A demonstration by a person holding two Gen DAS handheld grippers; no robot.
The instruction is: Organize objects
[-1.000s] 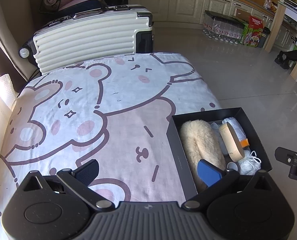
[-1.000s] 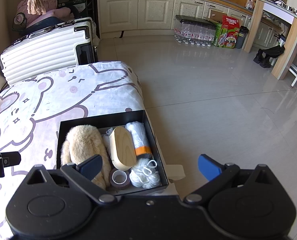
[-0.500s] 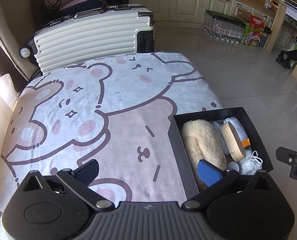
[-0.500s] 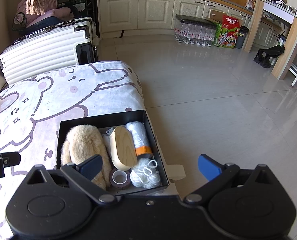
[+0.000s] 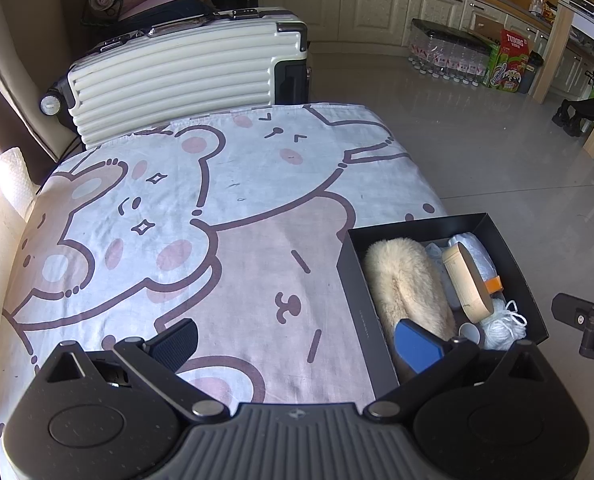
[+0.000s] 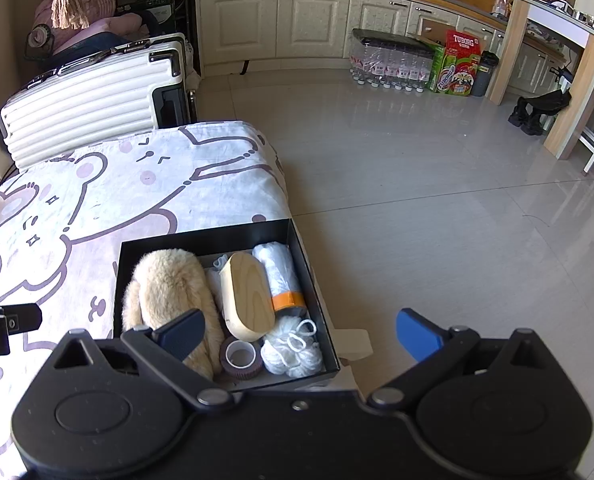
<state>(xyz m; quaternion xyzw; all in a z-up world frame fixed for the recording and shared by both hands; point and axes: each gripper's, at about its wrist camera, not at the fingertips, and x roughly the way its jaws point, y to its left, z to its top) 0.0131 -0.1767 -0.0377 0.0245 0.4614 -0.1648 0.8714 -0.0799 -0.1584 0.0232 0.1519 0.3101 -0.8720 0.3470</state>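
A black open box (image 6: 205, 238) (image 5: 351, 276) sits at the near right corner of the bear-print cloth (image 5: 201, 216). Inside lie a cream fluffy slipper (image 6: 169, 280) (image 5: 405, 280), a wooden oval piece (image 6: 247, 296) (image 5: 467, 280), a plastic-wrapped roll with an orange band (image 6: 281, 276), a tape roll (image 6: 241, 356) and a bundle of white yarn (image 6: 293, 350) (image 5: 501, 326). My left gripper (image 5: 295, 346) hovers open above the cloth and the box's left wall. My right gripper (image 6: 301, 334) hangs open over the box's near right corner. Both hold nothing.
A white ribbed suitcase (image 5: 185, 76) lies behind the table. Grey tiled floor (image 6: 437, 200) spreads to the right. Water bottles (image 6: 389, 68) and a red-green carton (image 6: 457, 64) stand by the cabinets. A wooden table leg (image 6: 577, 100) is at far right.
The left gripper has drifted slightly, so the box sits a little lower right in its view. The right gripper and the box contents look unchanged.
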